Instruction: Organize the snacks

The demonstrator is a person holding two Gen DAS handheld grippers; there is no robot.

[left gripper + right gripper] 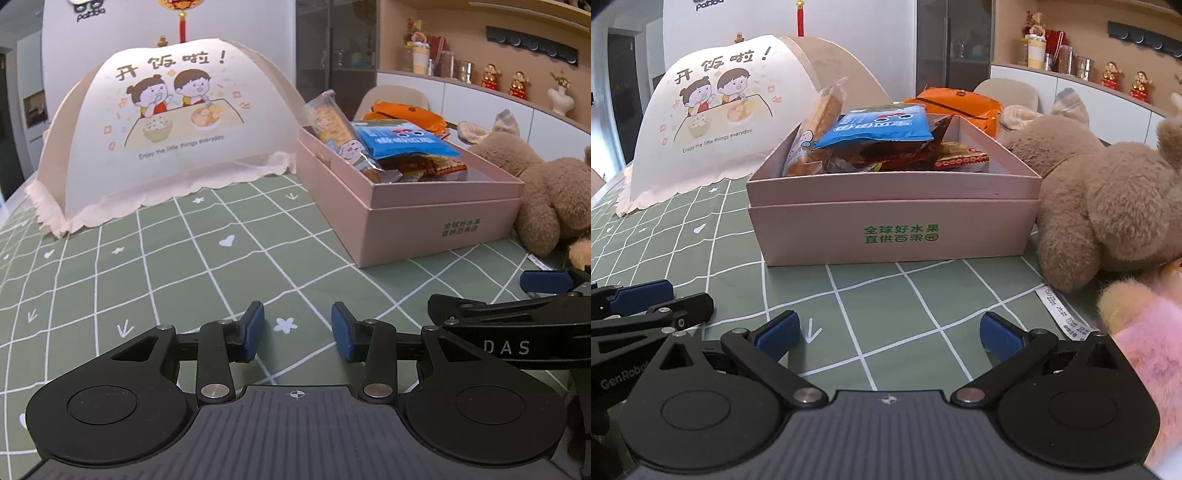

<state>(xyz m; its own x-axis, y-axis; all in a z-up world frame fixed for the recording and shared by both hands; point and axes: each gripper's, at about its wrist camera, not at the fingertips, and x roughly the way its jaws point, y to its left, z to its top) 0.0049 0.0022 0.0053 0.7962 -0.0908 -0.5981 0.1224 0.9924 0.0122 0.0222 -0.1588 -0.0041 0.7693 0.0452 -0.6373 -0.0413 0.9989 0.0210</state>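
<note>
A green worktop (pixel 184 266) with a white grid pattern carries a cream dome-shaped mesh food cover (pixel 166 122) printed with two cartoon children, and beside it a pink rectangular cardboard box (pixel 886 221). A brown plush toy (pixel 1108 206) lies against the box's right side. The box is heaped with packets, no snack visibly loose outside it: an orange pouch (pixel 960 103) at the back, a blue foil packet (pixel 879 127) on top, a long clear-wrapped biscuit bar (pixel 823 110) leaning on the left wall. The task looks nearly done. Both tongs rest low over bare cloth, empty: left tongs (pixel 297 328) narrowly parted, right tongs (pixel 890 334) wide. Any tidying should press packets down gently, below the rim.
</note>
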